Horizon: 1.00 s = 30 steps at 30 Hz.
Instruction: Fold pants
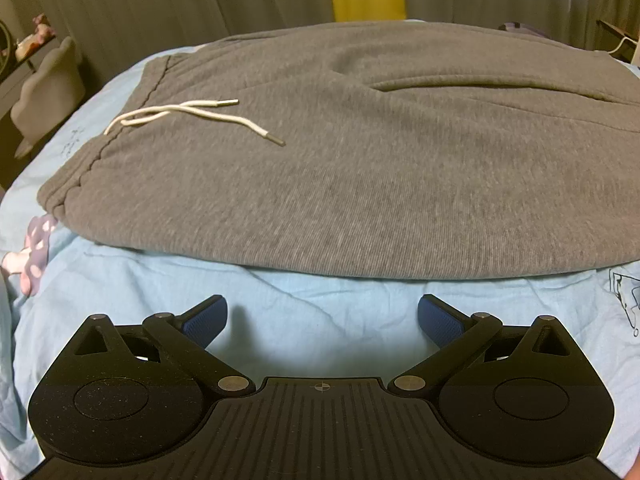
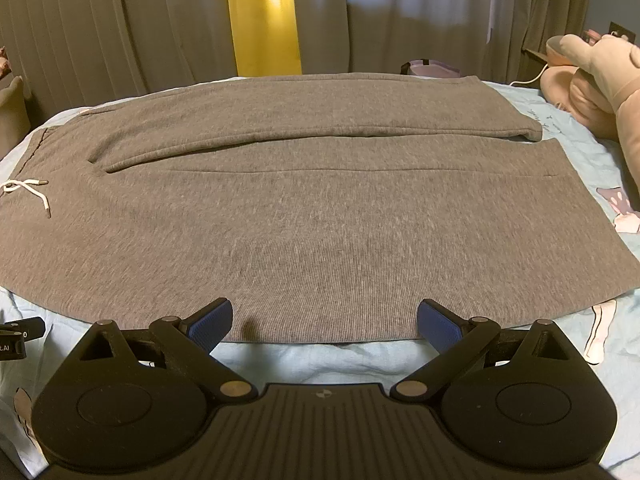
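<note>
Grey sweatpants lie flat on a light blue bedsheet, waistband to the left, with a white drawstring on top. In the right wrist view the pants spread wide, both legs running right, the far leg lying beside the near one. My left gripper is open and empty over the sheet, just short of the pants' near edge. My right gripper is open and empty, its fingertips at the near edge of the near leg.
A pink plush toy lies at the bed's right end. A grey cushioned chair stands left of the bed. Curtains and a yellow strip hang behind. A part of the other gripper shows at the left.
</note>
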{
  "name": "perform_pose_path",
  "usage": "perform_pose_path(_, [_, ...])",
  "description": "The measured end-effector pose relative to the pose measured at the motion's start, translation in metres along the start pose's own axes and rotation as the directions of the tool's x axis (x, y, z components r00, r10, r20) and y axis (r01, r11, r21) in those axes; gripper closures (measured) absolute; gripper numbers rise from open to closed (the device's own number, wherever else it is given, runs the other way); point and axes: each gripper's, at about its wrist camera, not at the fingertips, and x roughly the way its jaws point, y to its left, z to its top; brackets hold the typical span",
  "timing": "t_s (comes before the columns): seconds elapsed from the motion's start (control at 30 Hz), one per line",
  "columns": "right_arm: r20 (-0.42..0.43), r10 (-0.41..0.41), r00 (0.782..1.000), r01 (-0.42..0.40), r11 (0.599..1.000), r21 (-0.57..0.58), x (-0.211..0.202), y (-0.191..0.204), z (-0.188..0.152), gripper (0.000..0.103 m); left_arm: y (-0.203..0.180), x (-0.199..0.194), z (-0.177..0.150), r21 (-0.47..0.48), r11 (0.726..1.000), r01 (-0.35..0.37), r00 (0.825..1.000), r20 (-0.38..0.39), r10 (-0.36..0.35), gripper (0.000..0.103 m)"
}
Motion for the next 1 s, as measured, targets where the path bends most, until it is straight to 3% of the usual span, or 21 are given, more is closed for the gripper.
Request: perform_pose_path(1.0, [-0.002, 0.006, 1.0, -0.006, 1.0, 0.014, -0.0008, -0.0012, 0.0007, 0.004, 0.0008, 0.0029, 0.0015, 0.002, 1.0, -0.004, 1.0, -0.021, 0.004, 0.0])
